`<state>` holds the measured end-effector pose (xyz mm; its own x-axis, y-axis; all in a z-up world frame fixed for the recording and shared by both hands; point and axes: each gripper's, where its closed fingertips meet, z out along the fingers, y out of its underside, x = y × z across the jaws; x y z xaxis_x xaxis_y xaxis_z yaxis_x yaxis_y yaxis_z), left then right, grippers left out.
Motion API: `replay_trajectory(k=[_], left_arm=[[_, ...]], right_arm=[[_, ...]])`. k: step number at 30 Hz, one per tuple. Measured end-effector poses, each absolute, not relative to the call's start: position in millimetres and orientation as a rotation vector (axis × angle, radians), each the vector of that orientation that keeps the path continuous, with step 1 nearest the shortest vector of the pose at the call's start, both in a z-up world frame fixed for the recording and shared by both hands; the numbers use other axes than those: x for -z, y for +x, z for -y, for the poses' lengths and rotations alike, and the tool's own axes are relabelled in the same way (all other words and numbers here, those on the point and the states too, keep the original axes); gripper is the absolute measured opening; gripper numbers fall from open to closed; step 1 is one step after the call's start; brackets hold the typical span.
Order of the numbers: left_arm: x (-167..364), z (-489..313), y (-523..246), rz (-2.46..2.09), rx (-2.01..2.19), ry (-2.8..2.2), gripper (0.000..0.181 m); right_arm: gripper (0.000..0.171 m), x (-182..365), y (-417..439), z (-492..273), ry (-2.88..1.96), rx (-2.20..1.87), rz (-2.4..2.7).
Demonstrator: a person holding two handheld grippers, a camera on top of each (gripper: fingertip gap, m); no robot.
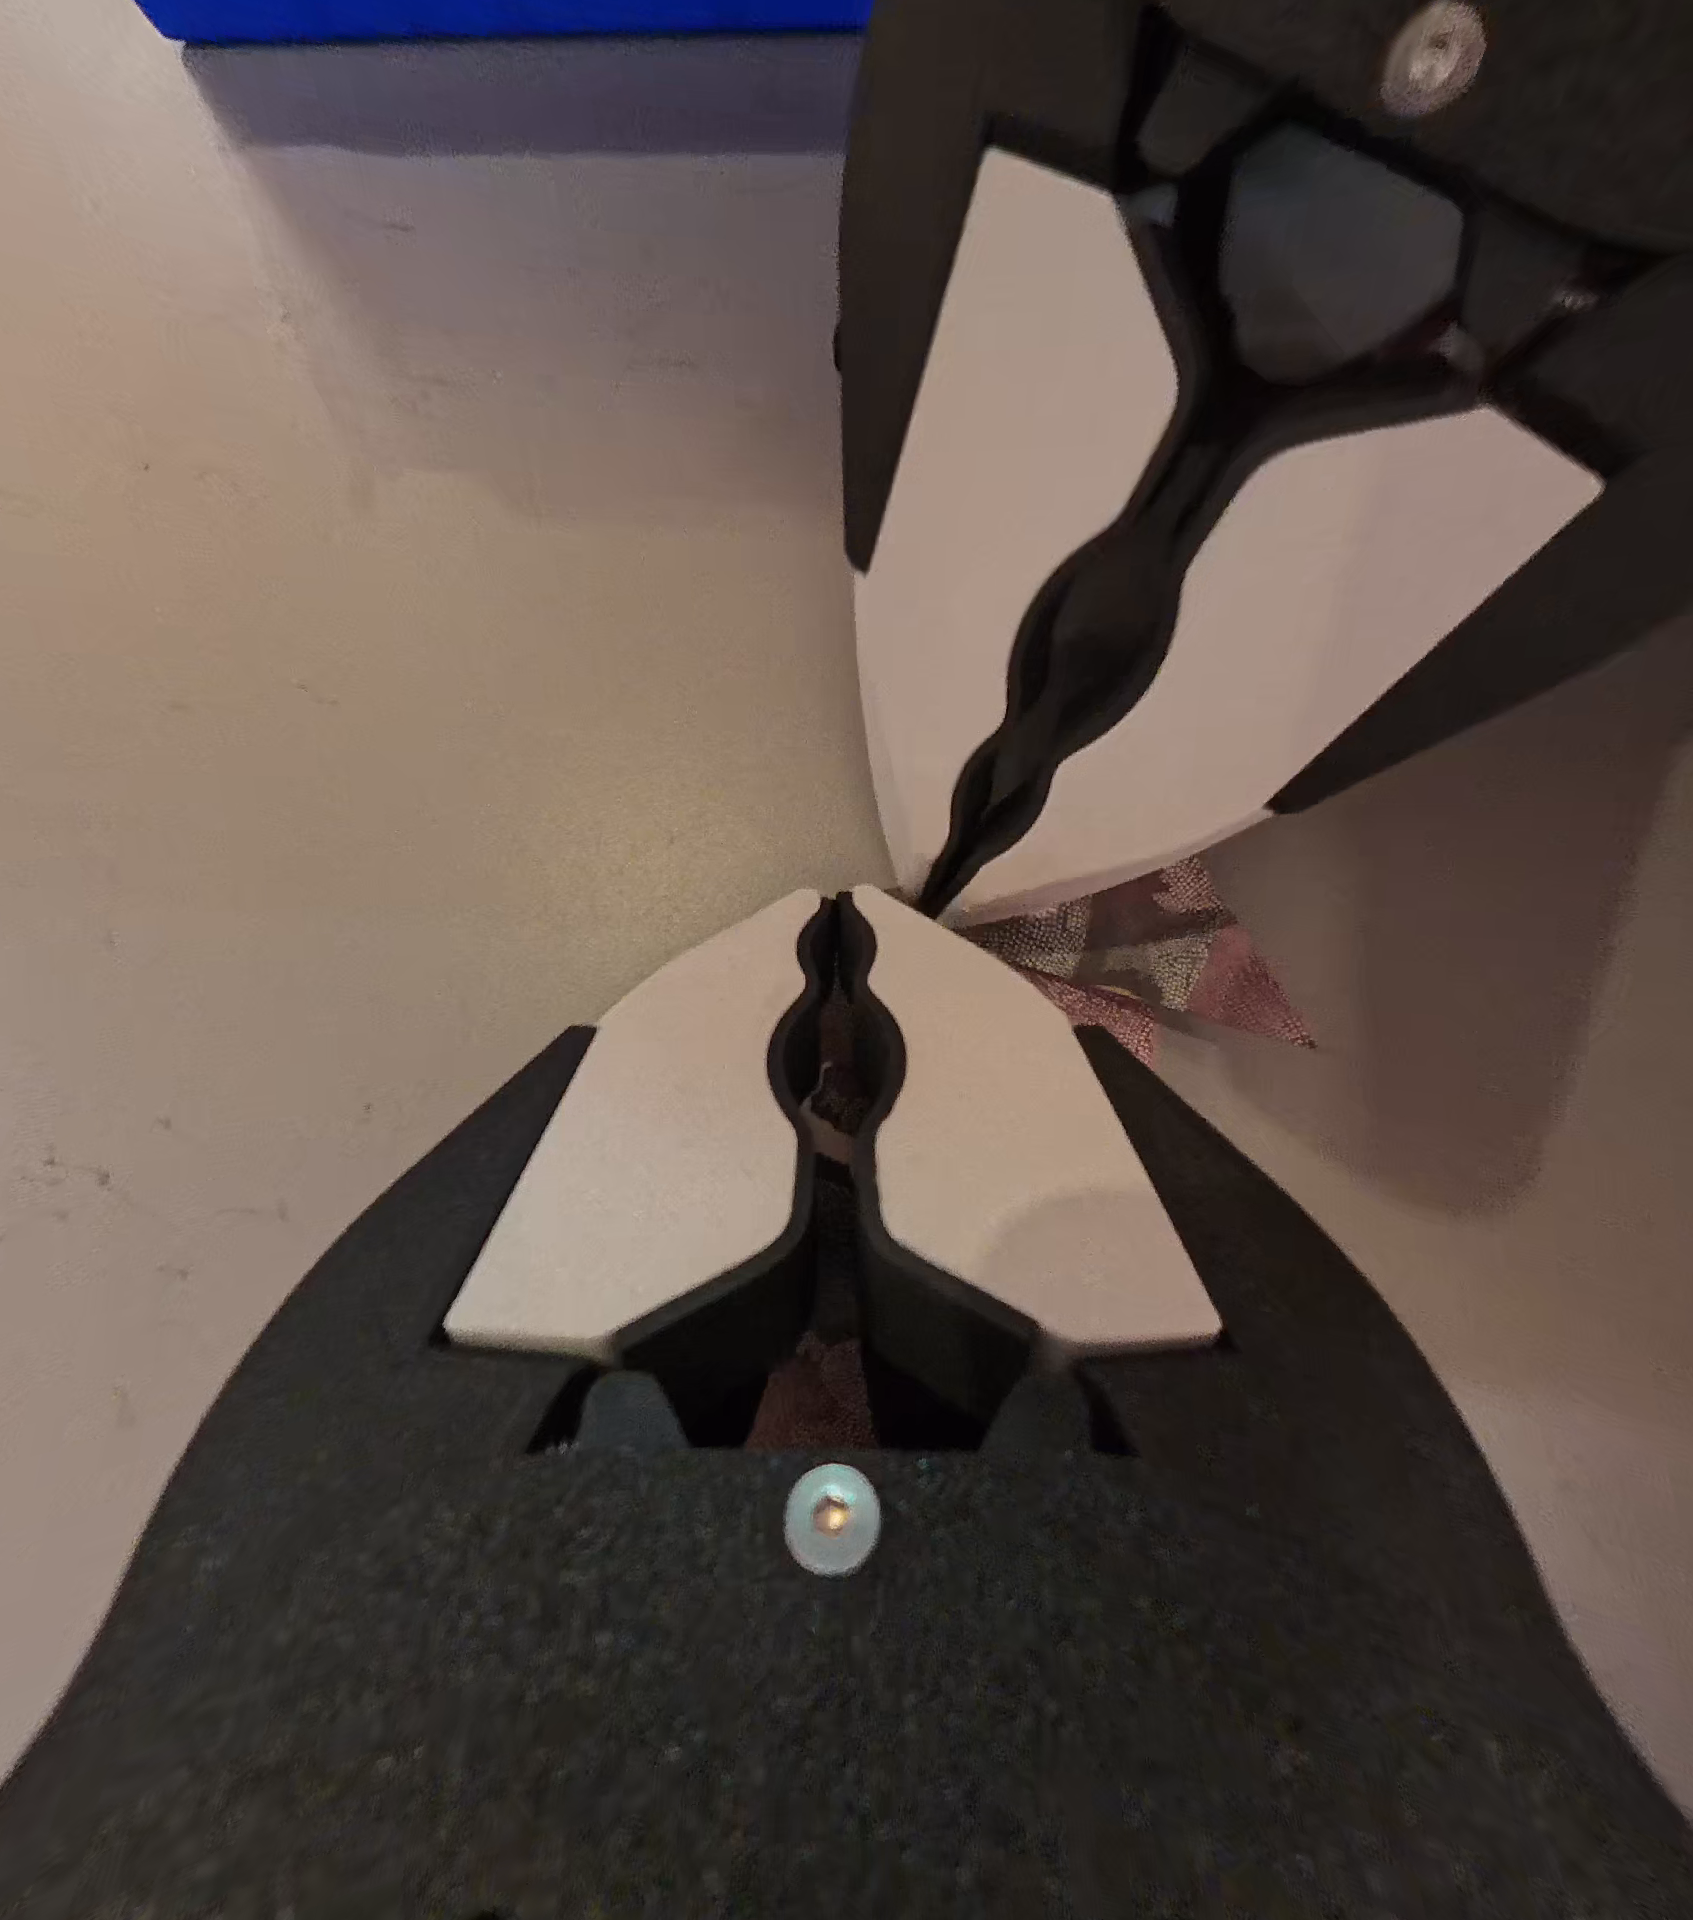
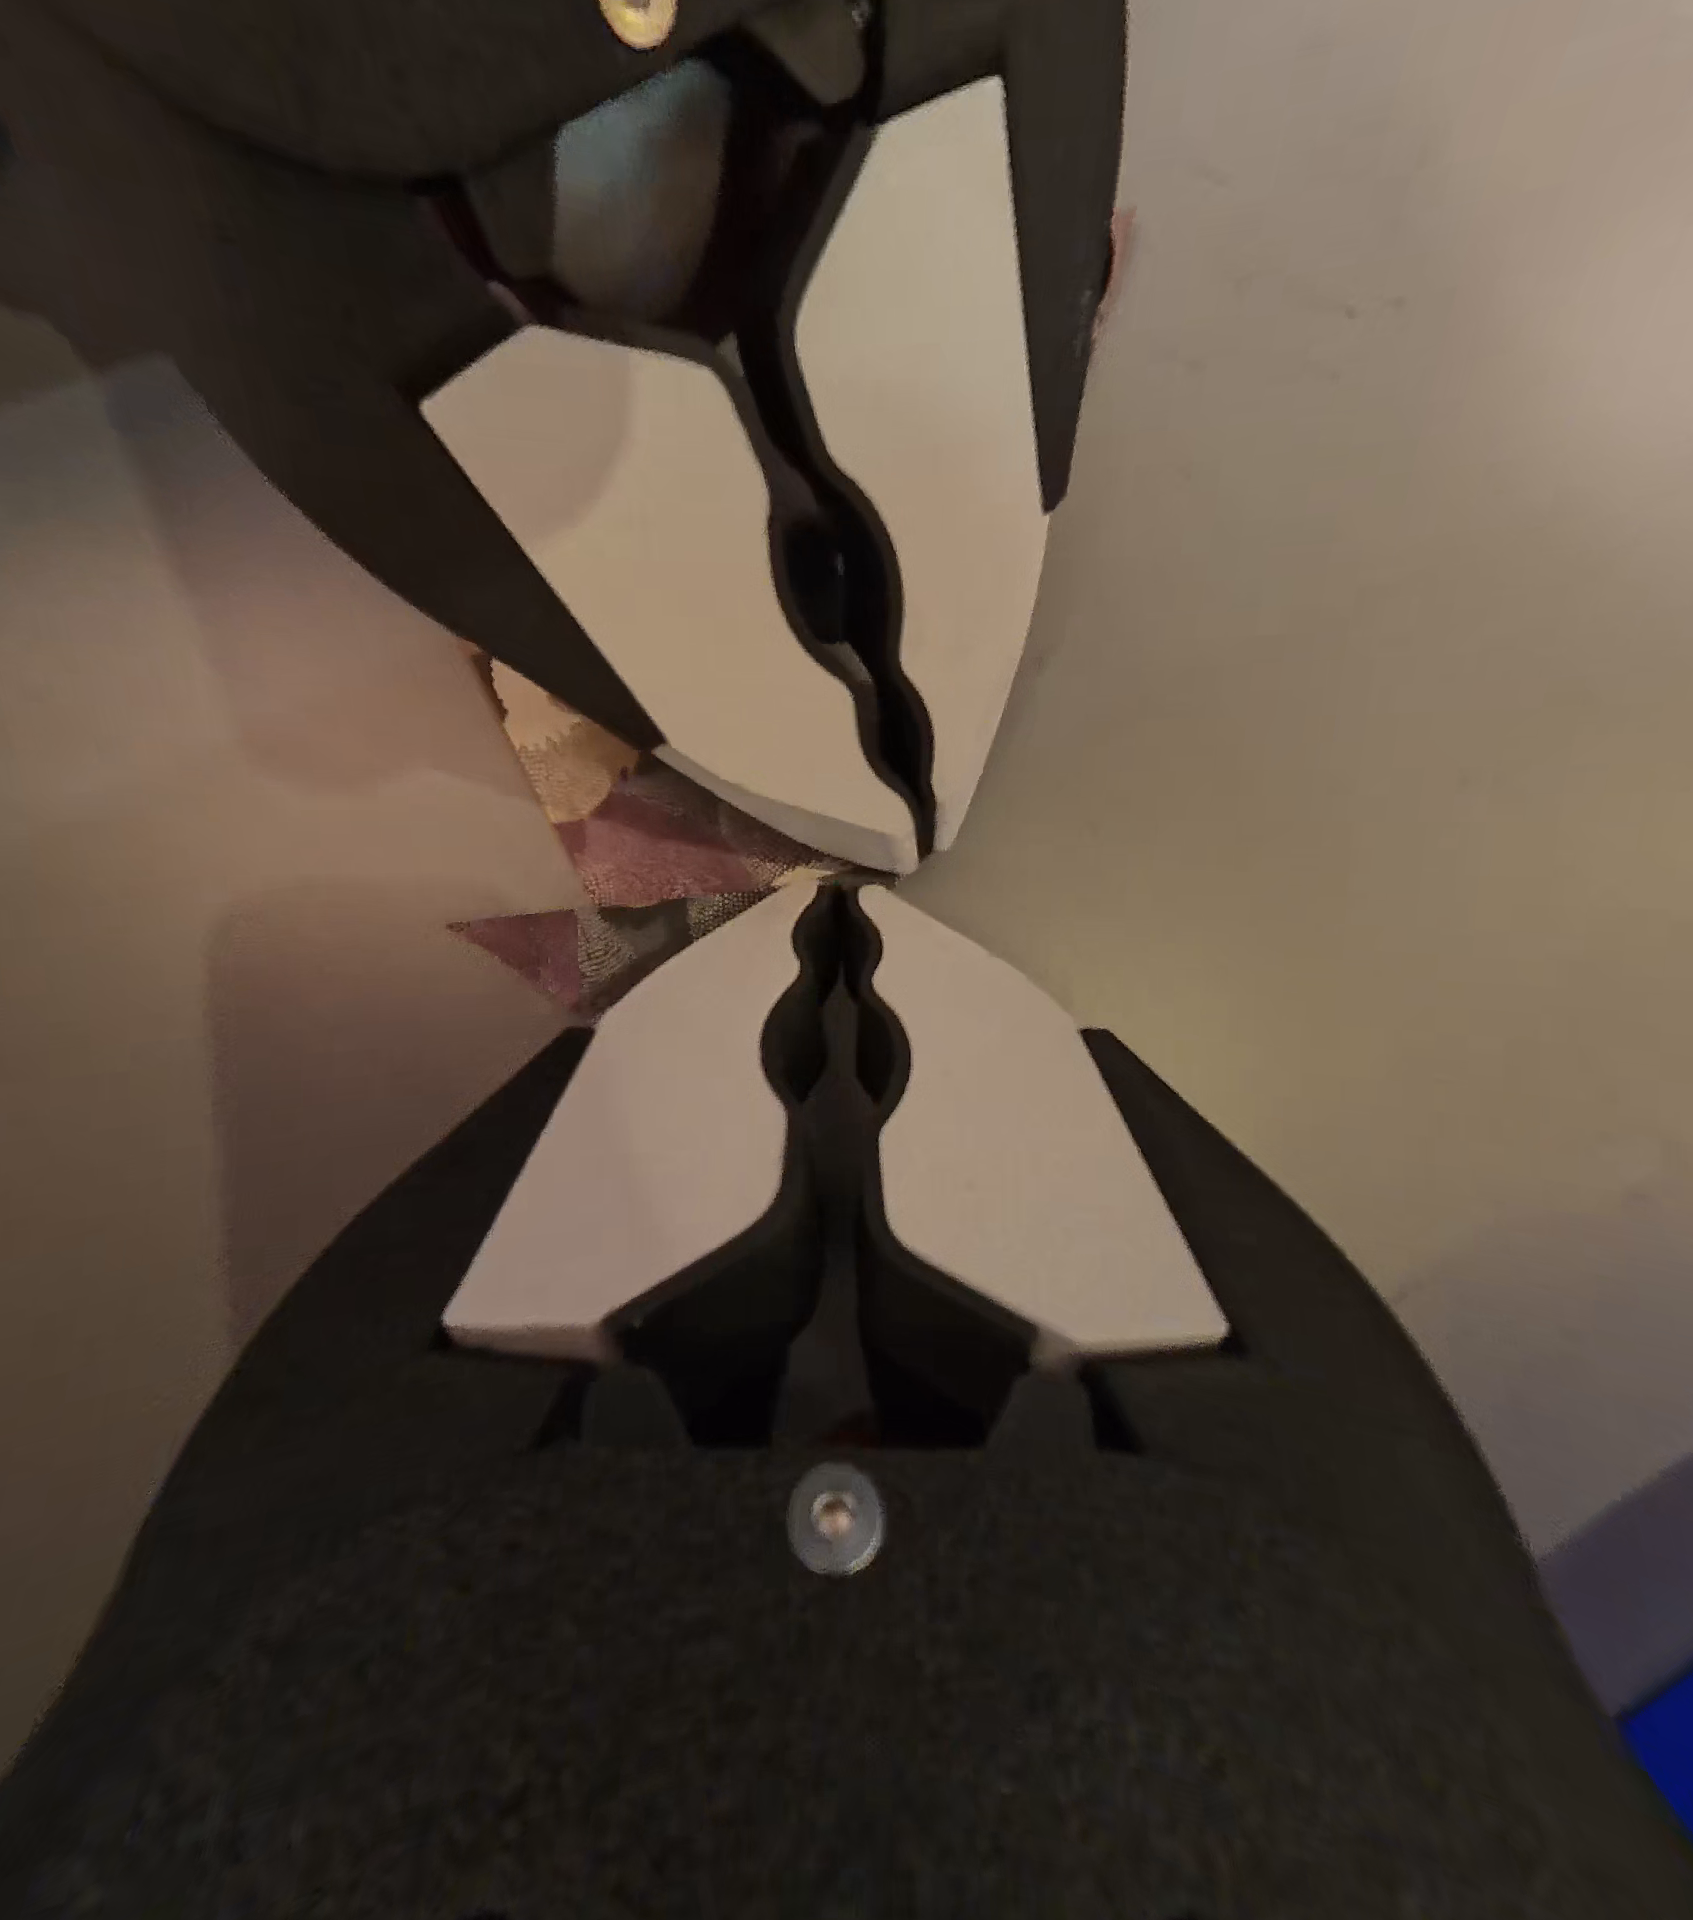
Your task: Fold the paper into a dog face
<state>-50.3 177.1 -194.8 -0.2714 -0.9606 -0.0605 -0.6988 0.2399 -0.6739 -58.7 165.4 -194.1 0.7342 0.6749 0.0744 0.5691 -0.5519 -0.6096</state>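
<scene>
Left wrist view: we note both tongs, left (image 1: 840, 902) and right (image 1: 930, 902), pinched tight tip-to-tip on folded mauve patterned paper (image 1: 1174, 966) above the matte beige worktop (image 1: 354, 623).

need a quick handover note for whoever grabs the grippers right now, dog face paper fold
Left gripper: shut, tips down at the paper; patterned paper shows through the gap between its fingers.
Right gripper: shut, tips meeting the left one's at almost the same spot on the paper.
Paper: patterned pink and grey, already folded to a pointed shape, lying on the beige table, mostly hidden under both grippers. A blue thing lies at the table's far edge.
Done: at least one fold, going by the pointed corner.
Left: cannot tell which folds remain; lift off and check the shape before going on.
</scene>
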Motion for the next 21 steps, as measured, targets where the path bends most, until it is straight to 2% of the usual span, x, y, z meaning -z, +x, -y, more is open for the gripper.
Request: replay_trajectory(k=[21], left_arm=[[195, -177, -51, -2.039, 0.716, -1.521, 0.000]], right_arm=[[0.000, 195, -54, -136, -2.397, -0.217, 0.748]])
